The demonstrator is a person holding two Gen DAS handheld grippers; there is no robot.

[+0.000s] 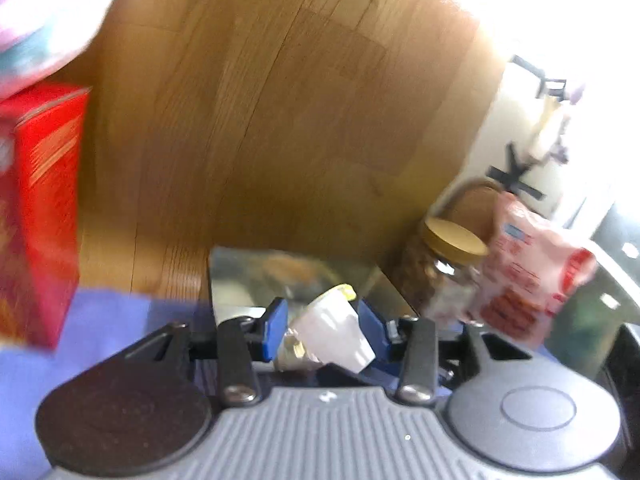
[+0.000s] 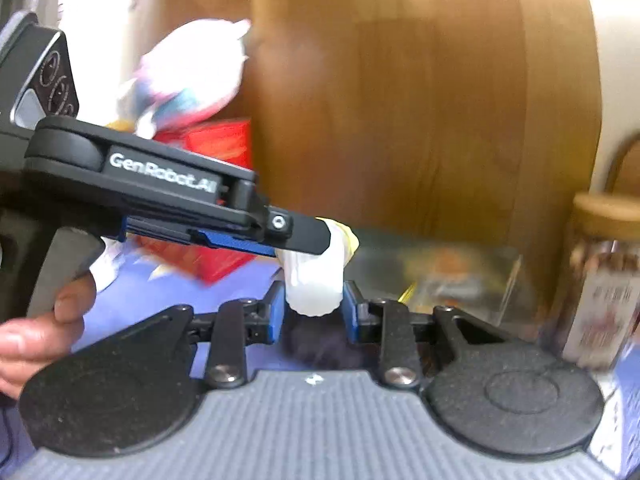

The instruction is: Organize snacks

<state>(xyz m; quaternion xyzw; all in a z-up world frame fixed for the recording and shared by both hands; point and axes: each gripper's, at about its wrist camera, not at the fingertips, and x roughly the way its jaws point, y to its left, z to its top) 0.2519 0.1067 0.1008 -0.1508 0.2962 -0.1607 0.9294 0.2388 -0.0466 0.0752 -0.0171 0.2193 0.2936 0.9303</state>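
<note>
At nine o'clock of the left view a red box (image 1: 38,216) stands on the blue-covered counter (image 1: 108,320), a pastel bag (image 1: 44,20) above it at eleven. Dead ahead, the left tongs (image 1: 322,330) pinch a small white cup (image 1: 332,330), tilted, probably to carry it to the clear bin (image 1: 256,276) just behind at twelve. At three o'clock a gold-lidded jar (image 1: 444,268) and a pink pouch (image 1: 532,276) stand grouped against the wooden wall (image 1: 304,100), seemingly already sorted. In the right view the right tongs (image 2: 314,308) flank the cup's (image 2: 316,280) lower end; whether they press it I cannot tell, perhaps a handover.
</note>
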